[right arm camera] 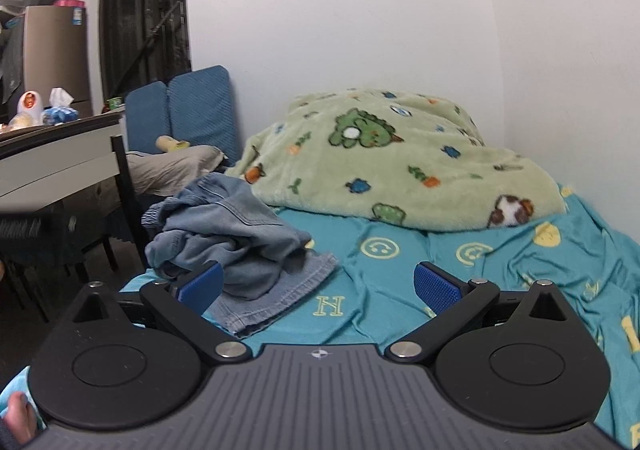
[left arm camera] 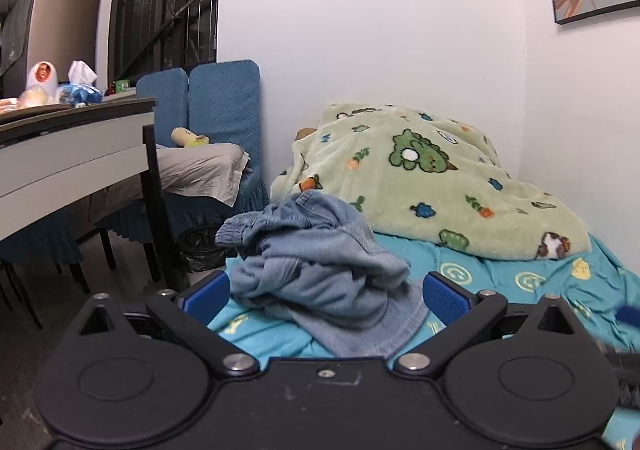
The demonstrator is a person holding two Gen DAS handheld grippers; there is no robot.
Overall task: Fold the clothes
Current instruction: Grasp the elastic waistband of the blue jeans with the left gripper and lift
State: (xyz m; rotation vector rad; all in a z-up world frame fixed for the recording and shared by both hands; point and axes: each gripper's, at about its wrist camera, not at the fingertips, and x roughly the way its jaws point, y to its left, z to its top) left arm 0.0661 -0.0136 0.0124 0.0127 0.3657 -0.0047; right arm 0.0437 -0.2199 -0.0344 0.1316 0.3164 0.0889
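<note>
A crumpled pair of light blue jeans [left arm camera: 316,262] lies in a heap on the teal bed sheet [left arm camera: 520,282], near the bed's left edge. My left gripper [left arm camera: 326,296] is open, its blue pads on either side of the heap's near part, nothing clamped. In the right wrist view the jeans [right arm camera: 232,242] sit left of centre, one hem spread flat toward me. My right gripper [right arm camera: 318,284] is open over the sheet [right arm camera: 400,290]; its left pad [right arm camera: 202,286] is close to the jeans' hem, whether touching I cannot tell.
A green cartoon-print fleece blanket [left arm camera: 432,178] is piled at the bed's far end against the white wall. Left of the bed stand a grey desk [left arm camera: 72,154] with a black leg, blue chairs [left arm camera: 220,102] and a dark bin [left arm camera: 200,246]. A hand [right arm camera: 18,420] shows at bottom left.
</note>
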